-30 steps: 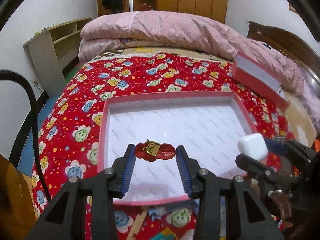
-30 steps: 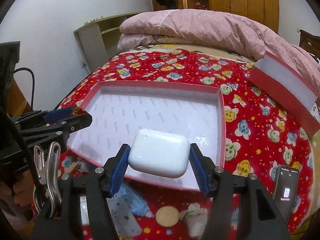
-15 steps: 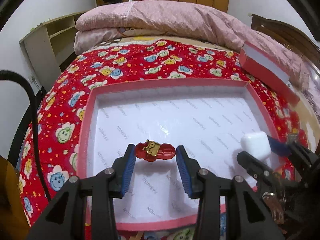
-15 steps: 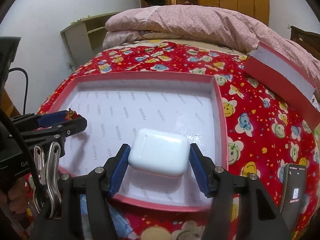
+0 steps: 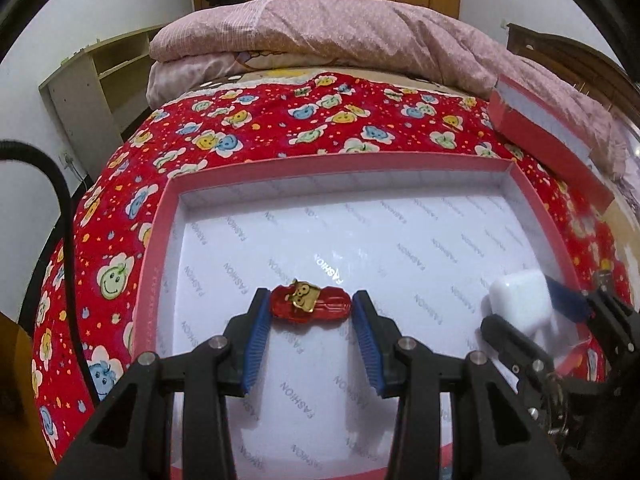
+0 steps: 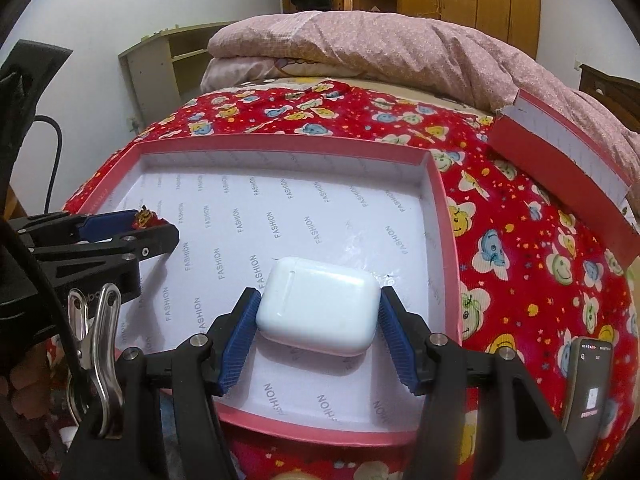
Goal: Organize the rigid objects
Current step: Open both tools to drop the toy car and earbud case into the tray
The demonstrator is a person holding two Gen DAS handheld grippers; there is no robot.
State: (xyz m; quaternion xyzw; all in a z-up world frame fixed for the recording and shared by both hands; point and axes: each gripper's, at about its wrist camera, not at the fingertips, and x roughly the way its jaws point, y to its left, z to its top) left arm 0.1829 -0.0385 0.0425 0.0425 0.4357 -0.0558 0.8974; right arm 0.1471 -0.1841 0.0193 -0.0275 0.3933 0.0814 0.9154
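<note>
A wide, shallow pink box (image 5: 154, 248) (image 6: 444, 216) lined with white printed paper lies on the red patterned bedspread. My left gripper (image 5: 309, 309) is shut on a small red hair clip (image 5: 316, 305) with a gold charm, held low over the near middle of the box floor. My right gripper (image 6: 318, 312) is shut on a white earbud case (image 6: 320, 308) just above the box's near right part. The earbud case (image 5: 520, 304) also shows at the right of the left wrist view, and the left gripper (image 6: 144, 220) with the clip at the left of the right wrist view.
The box's red lid (image 5: 548, 136) (image 6: 560, 156) leans on the bed at the far right. A folded pink quilt (image 5: 320, 36) fills the far end of the bed. A dark phone (image 6: 586, 388) lies to the right of the box. A metal clamp (image 6: 96, 344) hangs near left.
Both grippers have come down and forward over the box, so its floor now fills the views. The clip and the earbud case stay gripped as before.
</note>
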